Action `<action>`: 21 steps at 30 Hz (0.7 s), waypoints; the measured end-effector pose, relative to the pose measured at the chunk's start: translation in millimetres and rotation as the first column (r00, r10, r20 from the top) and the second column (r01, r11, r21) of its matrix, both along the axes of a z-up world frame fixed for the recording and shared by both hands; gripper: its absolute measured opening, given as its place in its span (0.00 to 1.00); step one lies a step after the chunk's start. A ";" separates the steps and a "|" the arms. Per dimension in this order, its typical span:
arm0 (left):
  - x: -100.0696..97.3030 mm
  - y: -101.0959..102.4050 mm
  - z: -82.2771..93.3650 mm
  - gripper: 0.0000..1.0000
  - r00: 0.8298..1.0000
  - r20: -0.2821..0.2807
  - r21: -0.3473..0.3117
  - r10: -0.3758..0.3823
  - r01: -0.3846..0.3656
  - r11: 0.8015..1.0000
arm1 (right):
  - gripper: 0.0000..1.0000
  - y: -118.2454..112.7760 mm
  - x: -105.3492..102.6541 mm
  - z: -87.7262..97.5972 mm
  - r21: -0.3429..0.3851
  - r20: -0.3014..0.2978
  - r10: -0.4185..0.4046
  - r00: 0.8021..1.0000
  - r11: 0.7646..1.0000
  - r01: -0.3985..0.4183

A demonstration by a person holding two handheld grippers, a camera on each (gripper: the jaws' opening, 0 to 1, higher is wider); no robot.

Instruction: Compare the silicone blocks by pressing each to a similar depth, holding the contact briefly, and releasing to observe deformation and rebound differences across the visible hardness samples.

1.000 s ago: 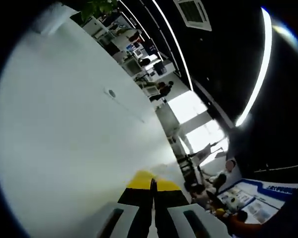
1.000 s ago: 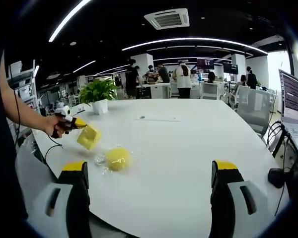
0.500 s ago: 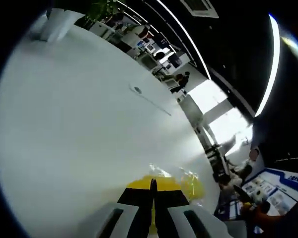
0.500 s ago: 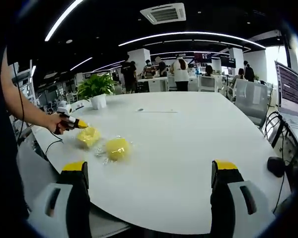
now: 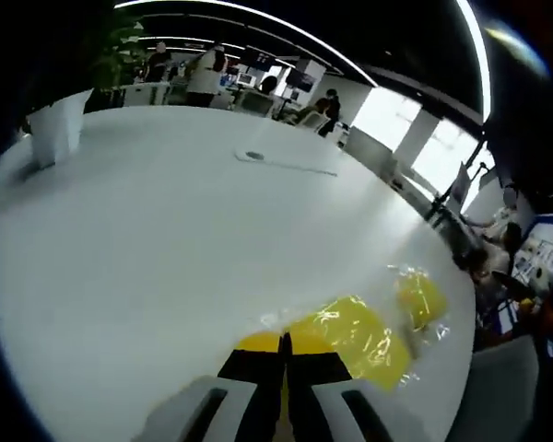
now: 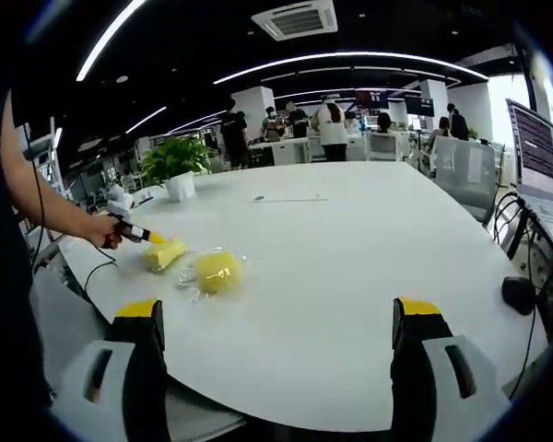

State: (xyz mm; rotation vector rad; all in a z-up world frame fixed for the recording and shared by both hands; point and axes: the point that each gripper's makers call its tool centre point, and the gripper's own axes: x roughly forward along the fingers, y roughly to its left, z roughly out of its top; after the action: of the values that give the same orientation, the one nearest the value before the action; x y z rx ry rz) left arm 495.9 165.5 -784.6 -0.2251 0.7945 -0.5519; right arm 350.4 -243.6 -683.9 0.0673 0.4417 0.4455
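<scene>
Right gripper view: left tool closed against wrapped yellow block on table; right tool gapes wide.

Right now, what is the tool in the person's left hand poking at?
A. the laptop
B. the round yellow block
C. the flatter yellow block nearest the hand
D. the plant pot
C: in the right gripper view the left gripper has its tip at the flatter yellow block, and the round yellow block lies beside it.
</scene>
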 end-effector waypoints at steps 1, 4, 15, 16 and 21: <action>-0.3 0.1 -0.3 0.00 1.000 0.008 0.003 -0.006 0.006 1.000 | 0.97 0.4 0.4 -0.3 0.001 -0.001 0.000 1.000 1.000 0.000; -1.2 0.3 3.5 0.00 1.000 0.014 -0.024 0.003 -0.003 1.000 | 0.97 1.3 1.6 1.2 0.001 0.001 0.004 1.000 1.000 -0.004; 17.4 2.4 66.7 1.00 0.955 0.285 -0.127 0.083 -0.048 0.991 | 0.97 0.6 3.7 3.1 0.007 0.005 0.006 1.000 1.000 -0.006; 17.1 1.8 77.0 1.00 0.952 0.294 -0.159 0.080 -0.034 0.987 | 0.97 0.8 4.4 3.8 0.006 0.008 0.007 1.000 1.000 -0.007; 17.8 5.0 117.5 1.00 0.907 0.414 -0.168 0.085 -0.016 0.986 | 0.97 1.8 7.7 7.6 0.005 0.024 0.010 1.000 1.000 -0.010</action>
State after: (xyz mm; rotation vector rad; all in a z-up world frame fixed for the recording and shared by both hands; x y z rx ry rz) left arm 513.7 170.4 -667.1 -0.2632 0.3231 -0.5898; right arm 358.1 -241.8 -676.3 0.0647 0.4176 0.4573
